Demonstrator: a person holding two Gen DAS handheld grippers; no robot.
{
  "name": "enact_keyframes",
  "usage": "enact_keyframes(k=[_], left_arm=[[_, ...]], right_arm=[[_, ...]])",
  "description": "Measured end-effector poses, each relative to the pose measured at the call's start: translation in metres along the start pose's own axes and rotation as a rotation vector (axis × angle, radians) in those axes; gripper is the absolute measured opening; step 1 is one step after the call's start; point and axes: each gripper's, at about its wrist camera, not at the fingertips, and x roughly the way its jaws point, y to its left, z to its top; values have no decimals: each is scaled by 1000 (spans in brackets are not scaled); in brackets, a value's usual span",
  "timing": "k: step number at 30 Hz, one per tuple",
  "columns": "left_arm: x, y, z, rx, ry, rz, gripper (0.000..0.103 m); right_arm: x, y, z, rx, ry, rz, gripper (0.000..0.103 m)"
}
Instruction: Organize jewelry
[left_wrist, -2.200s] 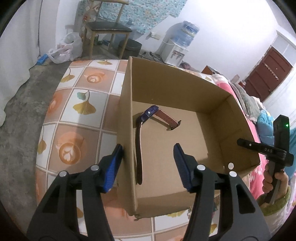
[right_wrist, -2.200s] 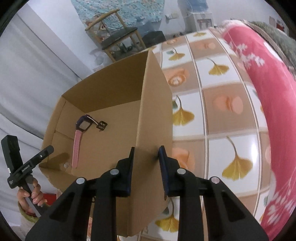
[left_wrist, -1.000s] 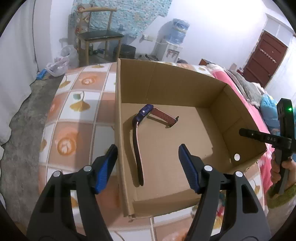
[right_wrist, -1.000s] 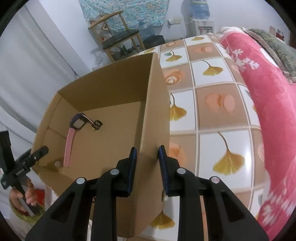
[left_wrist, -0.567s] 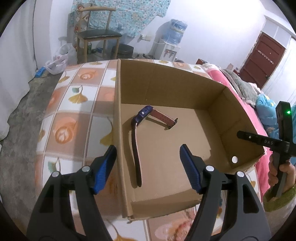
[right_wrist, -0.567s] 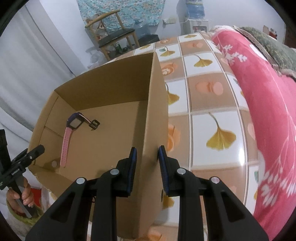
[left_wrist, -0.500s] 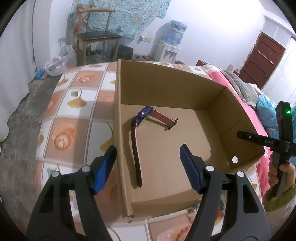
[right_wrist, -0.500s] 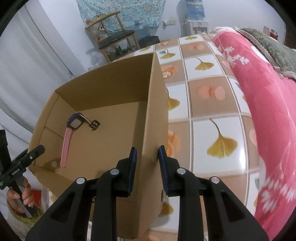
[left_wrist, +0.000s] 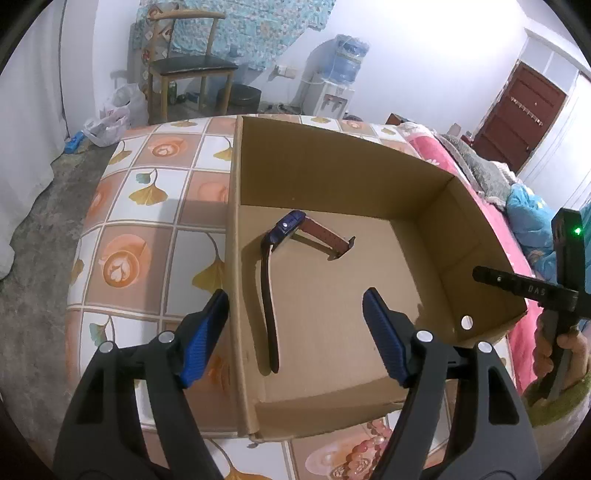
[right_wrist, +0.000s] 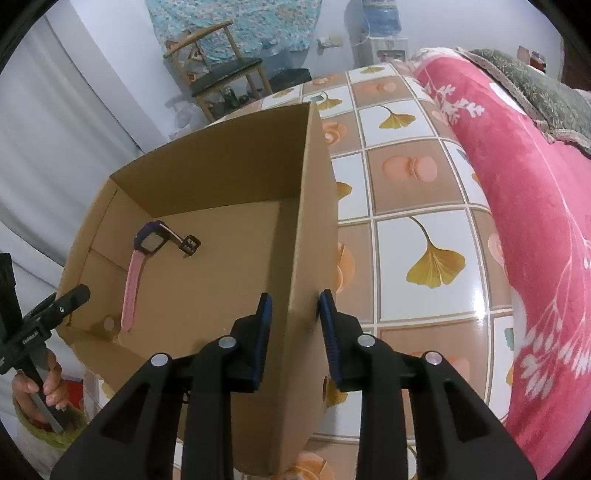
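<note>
The watch (left_wrist: 275, 258) lies on the floor of the cardboard box (left_wrist: 332, 177), just ahead of my left gripper (left_wrist: 295, 332). I judge it light, with a limp strap and a hard, slick case, so I'd pinch the strap near the case. My left gripper has just been opening; it straddles the box's near wall, pressing nothing. My right gripper (right_wrist: 293, 332) has just loosened around the opposite wall, pads no longer pressing.
</note>
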Motion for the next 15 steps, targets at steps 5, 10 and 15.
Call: enact_keyframes(k=[5, 10, 15], left_arm=[[-15, 13, -1, -67, -56, -5, 84], [-55, 27, -20, -100, -135, -10, 90], [-75, 22, -56, -41, -81, -28, 90]], right_arm=[[-20, -12, -4, 92, -63, 100, 55], [-62, -16, -35, 111, -170, 117, 66], [-81, 2, -79, 68, -174, 190, 70]])
